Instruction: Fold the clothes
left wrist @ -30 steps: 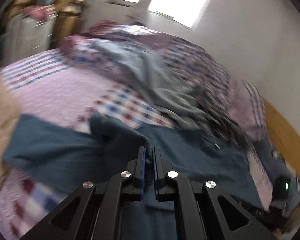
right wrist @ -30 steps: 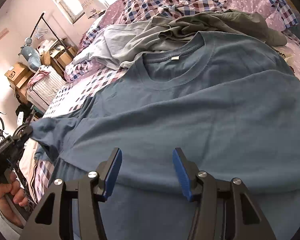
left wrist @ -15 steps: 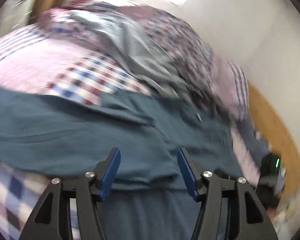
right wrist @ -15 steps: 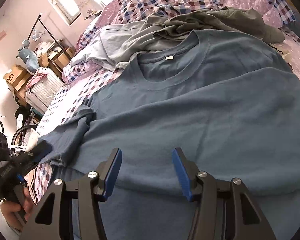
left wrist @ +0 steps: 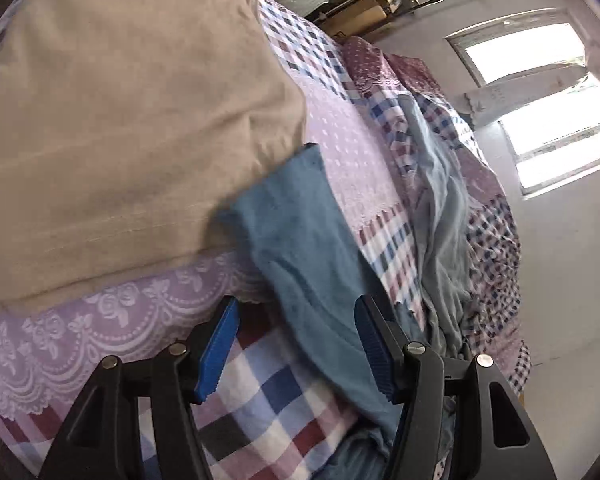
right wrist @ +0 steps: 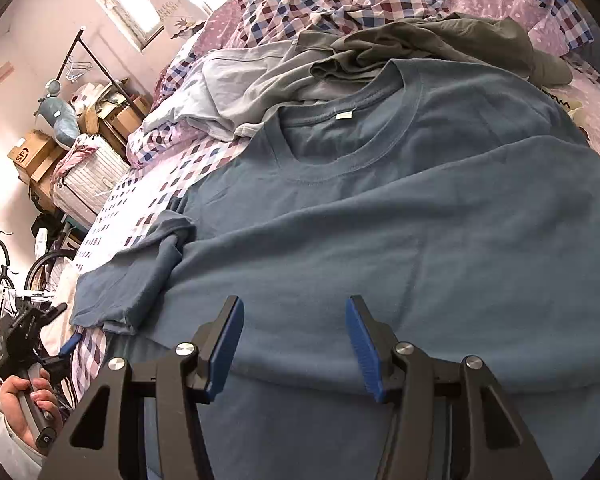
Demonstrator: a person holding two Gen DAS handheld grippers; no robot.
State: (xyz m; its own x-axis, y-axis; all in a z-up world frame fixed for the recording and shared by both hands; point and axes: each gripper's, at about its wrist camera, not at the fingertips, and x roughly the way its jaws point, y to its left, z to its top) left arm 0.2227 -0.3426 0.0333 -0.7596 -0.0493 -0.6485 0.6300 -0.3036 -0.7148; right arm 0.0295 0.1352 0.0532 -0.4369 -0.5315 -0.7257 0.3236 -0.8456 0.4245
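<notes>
A blue T-shirt (right wrist: 400, 216) lies spread on the bed, collar away from me, its right side folded over the body. Its left sleeve (right wrist: 128, 284) lies rumpled at the bed's edge; the left wrist view shows that sleeve (left wrist: 300, 248) running up between my fingers. My left gripper (left wrist: 296, 344) stands open just above the sleeve, holding nothing. It also appears as a left gripper (right wrist: 60, 330) in a hand at the far left of the right wrist view. My right gripper (right wrist: 294, 340) hovers open over the shirt's lower body.
A beige pillow (left wrist: 112, 120) lies close by the sleeve on the checked bedspread (left wrist: 260, 412). A grey garment (right wrist: 244, 84) and an olive one (right wrist: 440, 44) are heaped beyond the collar. Boxes, a suitcase (right wrist: 88, 180) and a bicycle stand beside the bed.
My left gripper opened and let go of the sleeve, which now lies on the bed, then drew back to the bed's edge and turned. The right gripper stayed open and nearly still.
</notes>
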